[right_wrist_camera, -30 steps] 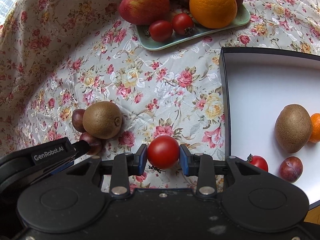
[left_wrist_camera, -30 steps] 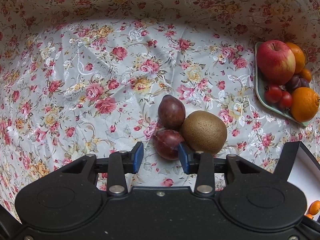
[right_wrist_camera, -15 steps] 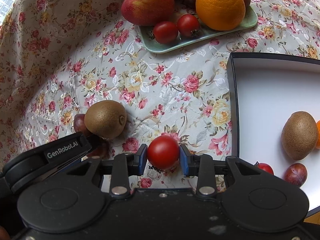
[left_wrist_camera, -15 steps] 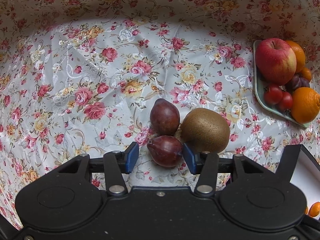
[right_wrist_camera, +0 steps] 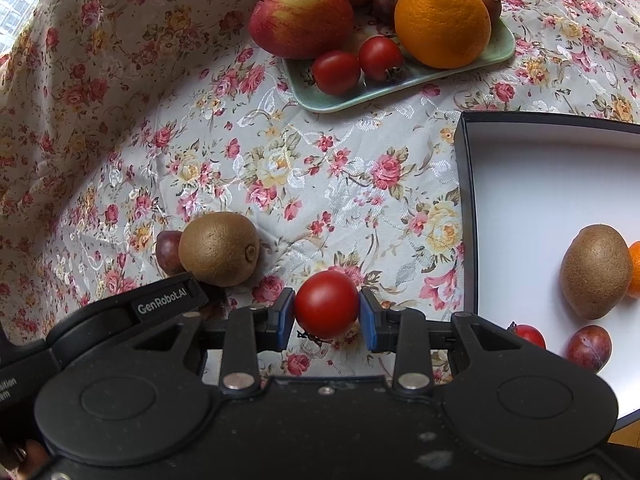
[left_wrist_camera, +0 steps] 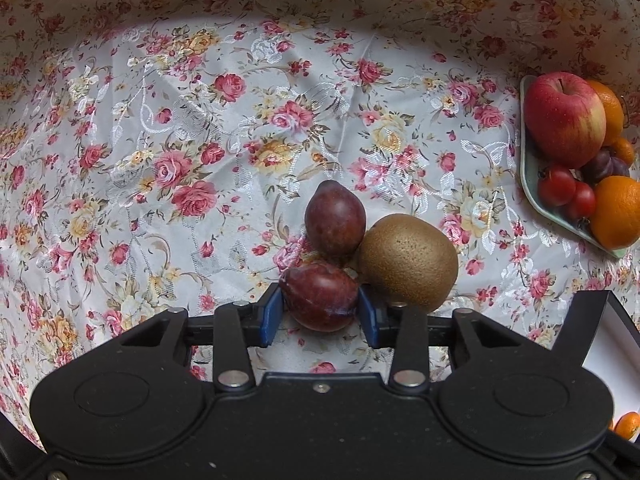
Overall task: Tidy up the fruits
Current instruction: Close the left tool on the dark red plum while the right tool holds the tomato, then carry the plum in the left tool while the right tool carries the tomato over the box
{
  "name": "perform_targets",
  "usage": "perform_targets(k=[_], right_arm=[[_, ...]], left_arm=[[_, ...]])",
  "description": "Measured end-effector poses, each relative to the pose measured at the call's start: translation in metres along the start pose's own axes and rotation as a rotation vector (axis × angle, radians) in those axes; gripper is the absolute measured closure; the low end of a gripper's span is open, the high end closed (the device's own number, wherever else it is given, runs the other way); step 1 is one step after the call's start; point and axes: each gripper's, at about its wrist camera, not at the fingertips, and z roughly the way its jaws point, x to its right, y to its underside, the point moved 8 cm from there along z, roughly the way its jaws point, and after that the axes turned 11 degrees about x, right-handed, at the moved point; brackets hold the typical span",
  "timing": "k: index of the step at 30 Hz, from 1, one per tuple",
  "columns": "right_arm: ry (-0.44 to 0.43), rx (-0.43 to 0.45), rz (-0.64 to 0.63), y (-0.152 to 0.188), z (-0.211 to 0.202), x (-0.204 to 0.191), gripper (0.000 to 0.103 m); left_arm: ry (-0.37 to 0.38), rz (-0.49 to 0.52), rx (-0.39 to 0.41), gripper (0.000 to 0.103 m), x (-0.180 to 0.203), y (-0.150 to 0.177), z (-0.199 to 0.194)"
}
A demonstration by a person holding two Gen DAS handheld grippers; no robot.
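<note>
In the left wrist view a dark red plum (left_wrist_camera: pixel 320 296) lies on the floral cloth between the blue pads of my left gripper (left_wrist_camera: pixel 320 314). Its jaws are closing and both pads touch the plum's sides. A second plum (left_wrist_camera: pixel 335 218) and a brown kiwi (left_wrist_camera: pixel 408 260) lie against it. In the right wrist view my right gripper (right_wrist_camera: pixel 327 316) is shut on a red tomato (right_wrist_camera: pixel 327 304), held just above the cloth, left of the black-rimmed white box (right_wrist_camera: pixel 466 200). The left gripper's body hides part of the plum pile there.
The box holds a kiwi (right_wrist_camera: pixel 596 272), a plum (right_wrist_camera: pixel 589 347), a small tomato (right_wrist_camera: pixel 528 336) and an orange fruit at its edge. A green plate (right_wrist_camera: pixel 400 84) at the back carries an apple (right_wrist_camera: pixel 300 12), oranges, two tomatoes and plums. Cloth folds rise at the left.
My left gripper opened wider, slid forward around the near plum, then closed until its pads met the fruit. The right gripper still holds the tomato in the same spot.
</note>
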Motion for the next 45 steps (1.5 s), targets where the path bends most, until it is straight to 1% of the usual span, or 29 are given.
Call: perform_targets(k=[3,8,15,25,29,35,41,45], right_arm=[[-0.002,0.001,-0.002,0.001,-0.003,0.001,0.067],[-0.005,0.009,-0.002,0.003,-0.008,0.002,0.067],[-0.019,0.016,-0.015,0.013,-0.022,0.008,0.067],[-0.002,0.051,0.015,0.019,-0.044,0.036,0.067],[0.0,0.073,0.046,0.016,-0.054,0.055,0.067],[0.043,0.129,0.116,0.001,-0.069,0.097,0.067],[0.09,0.185,0.239,-0.023,-0.083,0.152,0.067],[0.122,0.219,0.312,-0.033,-0.092,0.185,0.067]], left_arm=[[0.005,0.002,0.011,0.055,0.002,0.0,-0.011],[-0.008,0.017,0.033,0.055,0.004,0.003,-0.026],[-0.017,0.032,0.038,0.055,0.008,0.01,-0.038],[0.018,0.102,0.069,0.055,0.042,0.033,-0.063],[0.042,0.124,0.081,0.055,0.06,0.039,-0.07],[0.072,0.169,0.104,0.055,0.091,0.045,-0.078],[0.103,0.237,0.126,0.055,0.132,0.051,-0.08],[0.122,0.284,0.136,0.055,0.156,0.058,-0.079]])
